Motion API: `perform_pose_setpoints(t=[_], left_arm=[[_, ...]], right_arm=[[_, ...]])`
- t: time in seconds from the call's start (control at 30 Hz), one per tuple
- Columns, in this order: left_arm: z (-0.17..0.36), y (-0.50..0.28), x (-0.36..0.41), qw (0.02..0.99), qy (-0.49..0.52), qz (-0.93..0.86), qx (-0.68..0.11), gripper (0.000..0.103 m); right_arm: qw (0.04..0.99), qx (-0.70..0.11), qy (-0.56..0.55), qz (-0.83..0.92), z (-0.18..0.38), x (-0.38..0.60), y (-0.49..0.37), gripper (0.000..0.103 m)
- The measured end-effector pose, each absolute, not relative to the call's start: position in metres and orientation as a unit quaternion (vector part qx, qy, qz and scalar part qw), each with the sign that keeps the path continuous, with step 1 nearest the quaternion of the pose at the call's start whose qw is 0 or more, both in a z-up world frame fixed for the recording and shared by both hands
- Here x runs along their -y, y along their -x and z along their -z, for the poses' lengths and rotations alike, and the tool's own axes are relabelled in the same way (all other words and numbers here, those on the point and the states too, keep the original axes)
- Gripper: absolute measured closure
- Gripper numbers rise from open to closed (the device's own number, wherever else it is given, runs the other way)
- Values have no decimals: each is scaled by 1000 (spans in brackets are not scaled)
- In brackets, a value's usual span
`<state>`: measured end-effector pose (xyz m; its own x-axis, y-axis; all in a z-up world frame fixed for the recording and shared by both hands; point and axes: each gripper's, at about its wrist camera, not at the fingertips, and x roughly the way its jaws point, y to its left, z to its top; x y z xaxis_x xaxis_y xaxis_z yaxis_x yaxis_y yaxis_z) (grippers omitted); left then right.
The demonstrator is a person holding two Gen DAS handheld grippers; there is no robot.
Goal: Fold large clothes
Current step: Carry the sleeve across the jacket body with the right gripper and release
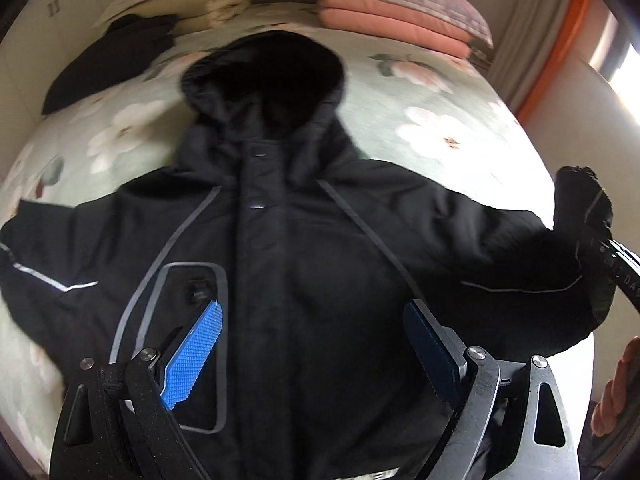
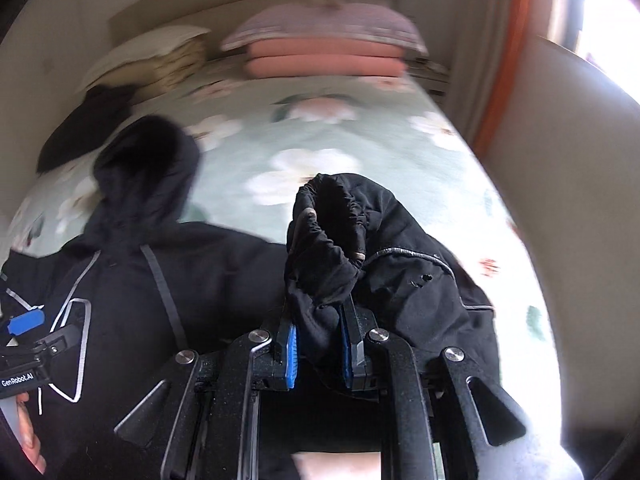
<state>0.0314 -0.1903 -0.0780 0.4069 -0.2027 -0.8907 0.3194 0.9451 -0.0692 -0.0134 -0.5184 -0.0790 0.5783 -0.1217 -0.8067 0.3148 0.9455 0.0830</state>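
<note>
Left wrist view: black hooded jacket (image 1: 288,240) lies front-up on the floral bedspread (image 1: 440,120), hood (image 1: 264,76) toward the far end near the stacked pillows (image 1: 400,20), zip placket running down the centre. Left gripper (image 1: 312,344) hovers over the chest with its blue pads (image 1: 192,356) spread wide, nothing between them; whether it touches the fabric I cannot tell. Left sleeve is spread out flat to the left side. Right wrist view: right gripper (image 2: 318,350) is clamped narrow on the bunched cuff end of the right sleeve (image 2: 360,248), which is lifted off the bed and stands up above the jaws, elastic cuff opening facing the far side. Another dark garment (image 2: 80,128) sits at the far left by the cream bedding; not part of this step as far as I can judge. Step in hand, by my reading: folding the right sleeve inward across the chest. To do it well, carry the cuff left in a low arc so the sleeve creases at the shoulder seam, not mid-arm; keep the pinch firm, since padded fabric is slippery and bulky. The left gripper could press down near the right shoulder to anchor the body while the sleeve crosses. Lay the cuff flat on the chest, then let go. Risk: dragging the whole jacket sideways and skewing the placket line.
</note>
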Motion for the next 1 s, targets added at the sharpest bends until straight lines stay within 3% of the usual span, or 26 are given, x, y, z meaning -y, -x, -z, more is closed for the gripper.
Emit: perform_pose_setpoints(t=[0.53,0.63,0.77,0.8,1.0], left_arm=[[88,-56,14,849,-8,54,-525,10],[96,-58,-3,845,0,49,-532,10],[98,-65,-17,843,3,44,-536,10],[97,-65,-19,844,0,39,-534,10],[91,-75,-29,848,2,37,-529,10]], right_arm=[[867,-497,-25,-30,129,239,-80,84],[851,-522,-14,-49,151,211,-83,73],[830,-549,-52,-85,175,204,-85,40],[828,-550,-58,-90,175,205,-83,37],[815,-554,-116,-128,142,226,-68,37]])
